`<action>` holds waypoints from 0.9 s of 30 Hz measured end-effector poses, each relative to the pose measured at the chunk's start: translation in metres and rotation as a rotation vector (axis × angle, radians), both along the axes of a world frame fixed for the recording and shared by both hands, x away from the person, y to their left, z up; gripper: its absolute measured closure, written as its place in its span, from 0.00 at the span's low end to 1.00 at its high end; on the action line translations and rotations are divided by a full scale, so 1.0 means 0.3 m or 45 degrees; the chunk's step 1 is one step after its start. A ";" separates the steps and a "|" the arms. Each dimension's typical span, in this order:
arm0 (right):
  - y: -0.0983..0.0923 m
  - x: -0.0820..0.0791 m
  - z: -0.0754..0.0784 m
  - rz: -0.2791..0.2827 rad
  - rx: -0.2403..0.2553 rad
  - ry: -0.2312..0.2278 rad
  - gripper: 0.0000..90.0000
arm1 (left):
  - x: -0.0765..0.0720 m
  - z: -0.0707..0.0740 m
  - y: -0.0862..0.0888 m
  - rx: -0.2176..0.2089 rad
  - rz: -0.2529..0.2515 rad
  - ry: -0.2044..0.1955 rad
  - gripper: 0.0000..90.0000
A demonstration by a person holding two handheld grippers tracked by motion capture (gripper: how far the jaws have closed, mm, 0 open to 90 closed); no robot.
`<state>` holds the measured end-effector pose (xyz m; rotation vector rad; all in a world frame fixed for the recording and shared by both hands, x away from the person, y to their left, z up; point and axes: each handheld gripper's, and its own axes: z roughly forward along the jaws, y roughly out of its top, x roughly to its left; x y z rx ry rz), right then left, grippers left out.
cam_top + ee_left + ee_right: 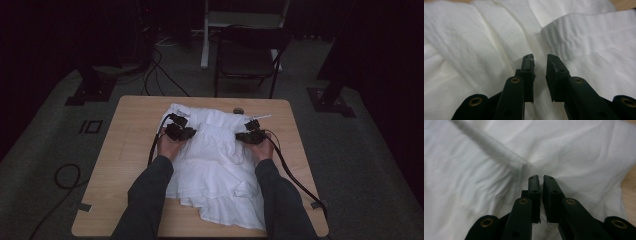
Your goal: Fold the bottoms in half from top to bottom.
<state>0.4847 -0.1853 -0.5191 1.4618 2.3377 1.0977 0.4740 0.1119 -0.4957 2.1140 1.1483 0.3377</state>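
Wood table (130, 150): light, rounded corners, bottom edge cut off by the frame.
White garment (215, 165): soft cotton, crumpled mid-table, with a ribbed elastic band (584, 32); its hem hangs toward the near edge.
Left gripper (541, 58): black jaws a bit apart, with only loose cloth behind the gap.
Right gripper (541, 178): jaws almost together, pinching a taut fold (491, 147), kinda blurry.

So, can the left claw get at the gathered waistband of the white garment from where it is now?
Probably yes. The left claw hangs just over the white garment, and the gathered waistband lies right ahead of its tips with nothing between them. Its jaws stand only a little apart, so they may need to open wider first.
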 end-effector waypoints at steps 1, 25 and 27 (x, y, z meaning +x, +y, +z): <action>0.000 0.009 -0.009 -0.003 0.023 0.021 0.94 | 0.006 -0.011 -0.009 0.014 -0.009 0.008 0.85; -0.047 -0.226 0.037 0.412 0.307 -0.126 0.77 | -0.317 -0.069 0.007 -0.128 -0.377 -0.074 0.80; -0.050 -0.233 0.040 0.415 0.285 -0.140 0.77 | -0.336 -0.092 0.009 -0.119 -0.389 -0.042 0.80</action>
